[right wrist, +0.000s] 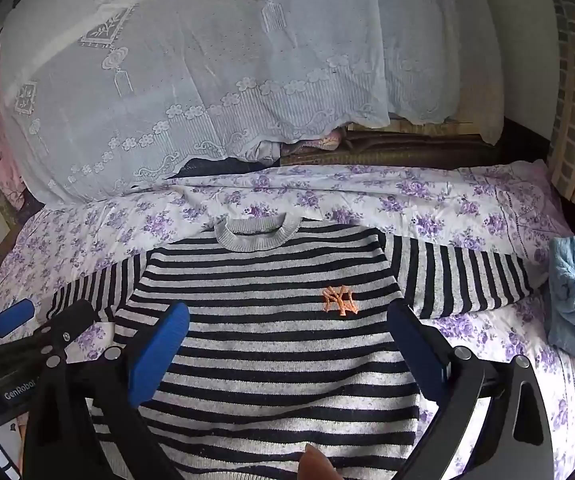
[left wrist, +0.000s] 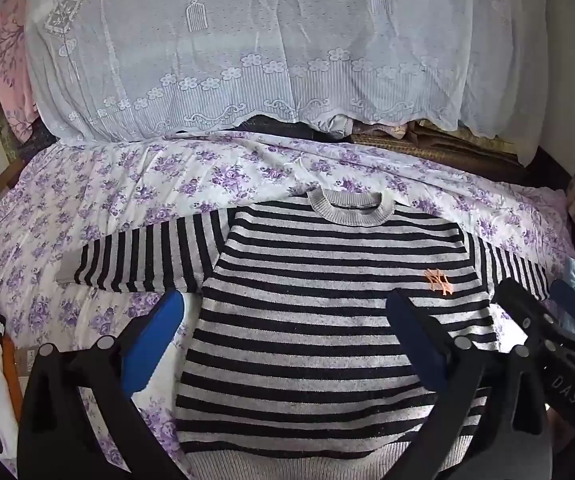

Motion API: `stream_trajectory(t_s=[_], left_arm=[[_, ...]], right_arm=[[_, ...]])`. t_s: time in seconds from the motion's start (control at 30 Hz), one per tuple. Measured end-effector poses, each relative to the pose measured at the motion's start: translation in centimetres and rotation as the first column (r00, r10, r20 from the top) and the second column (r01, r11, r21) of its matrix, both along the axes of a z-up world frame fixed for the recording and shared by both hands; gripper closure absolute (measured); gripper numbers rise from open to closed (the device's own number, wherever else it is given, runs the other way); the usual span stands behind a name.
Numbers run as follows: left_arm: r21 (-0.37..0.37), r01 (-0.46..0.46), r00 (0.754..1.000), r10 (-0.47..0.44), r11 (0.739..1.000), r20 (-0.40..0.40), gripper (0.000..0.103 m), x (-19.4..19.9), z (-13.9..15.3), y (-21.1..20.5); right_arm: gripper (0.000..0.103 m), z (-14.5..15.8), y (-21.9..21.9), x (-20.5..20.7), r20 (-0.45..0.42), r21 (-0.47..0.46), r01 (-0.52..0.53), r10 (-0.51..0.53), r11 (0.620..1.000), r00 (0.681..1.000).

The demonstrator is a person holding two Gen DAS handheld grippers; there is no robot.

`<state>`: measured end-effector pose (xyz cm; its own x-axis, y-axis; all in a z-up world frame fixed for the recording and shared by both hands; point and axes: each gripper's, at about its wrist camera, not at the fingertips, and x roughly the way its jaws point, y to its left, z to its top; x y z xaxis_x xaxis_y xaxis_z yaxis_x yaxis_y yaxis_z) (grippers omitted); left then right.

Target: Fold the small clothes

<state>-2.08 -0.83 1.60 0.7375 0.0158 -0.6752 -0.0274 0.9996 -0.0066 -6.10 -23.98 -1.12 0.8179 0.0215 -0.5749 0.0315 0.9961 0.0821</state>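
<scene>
Striped sweater (left wrist: 327, 304) lies flat beneath both grippers' (left wrist: 283, 340) (right wrist: 287, 344) wide-open, empty jaws.

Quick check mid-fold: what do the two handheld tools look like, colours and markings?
Both match: the left tool and right tool have black angular linkage frames with round silver pivot pins and blue pads on the fingers. White lettering "DAS" shows on the right body; "GenRobot" shows on the left body. No cables visible.
</scene>
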Motion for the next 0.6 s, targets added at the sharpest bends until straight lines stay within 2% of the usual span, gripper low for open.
stream_trajectory(t_s=[0.2,0.6], left_arm=[[0.023,0.009,1.0,-0.009,1.0,0.008,0.005,-0.6,0.2,-1.1],[0.014,0.005,1.0,-0.006,1.0,0.023,0.005,-0.8,0.2,-0.1]], right_arm=[[0.003,0.2,-0.2,-0.5,0.016,0.0,0.001,-0.001,1.0,1.0],[0.003,0.5,0.0,-0.7,0.026,0.002,-0.002,0.002,1.0,1.0]])
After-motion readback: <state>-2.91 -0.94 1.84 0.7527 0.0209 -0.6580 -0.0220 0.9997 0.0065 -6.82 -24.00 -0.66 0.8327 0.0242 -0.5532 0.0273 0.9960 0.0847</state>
